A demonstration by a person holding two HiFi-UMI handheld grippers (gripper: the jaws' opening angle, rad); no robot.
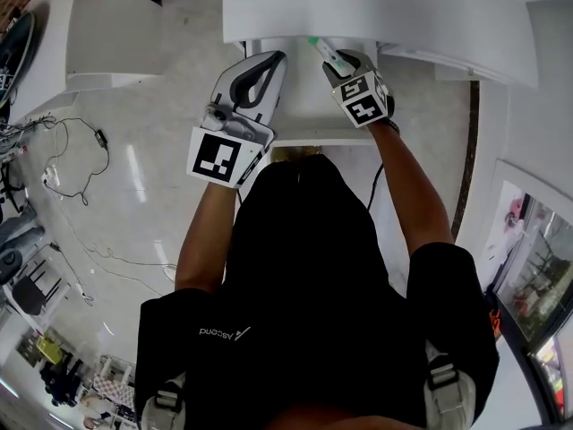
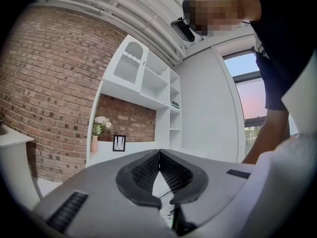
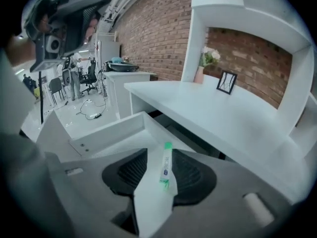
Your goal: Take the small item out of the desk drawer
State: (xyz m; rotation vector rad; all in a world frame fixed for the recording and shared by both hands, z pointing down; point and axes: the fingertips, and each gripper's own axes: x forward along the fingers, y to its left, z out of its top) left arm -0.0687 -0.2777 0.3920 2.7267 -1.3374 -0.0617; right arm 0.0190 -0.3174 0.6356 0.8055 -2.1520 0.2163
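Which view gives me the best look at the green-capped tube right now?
Right gripper view: the tube lies full length in the drawer, between parted jaws. Head view shows it small, beyond the right gripper. Left gripper view misses it.

A brick wall (image 2: 44,83) backs white shelves (image 2: 158,88) and a white desk (image 3: 213,113) bearing a vase (image 2: 94,144) and frame (image 2: 119,143). A window (image 2: 252,98) shows pinkish sky. Cables (image 1: 97,136) lie on the pale glossy floor (image 1: 143,88).

Tube (image 3: 166,165) in drawer (image 3: 106,133), drawer below desk (image 3: 208,113)
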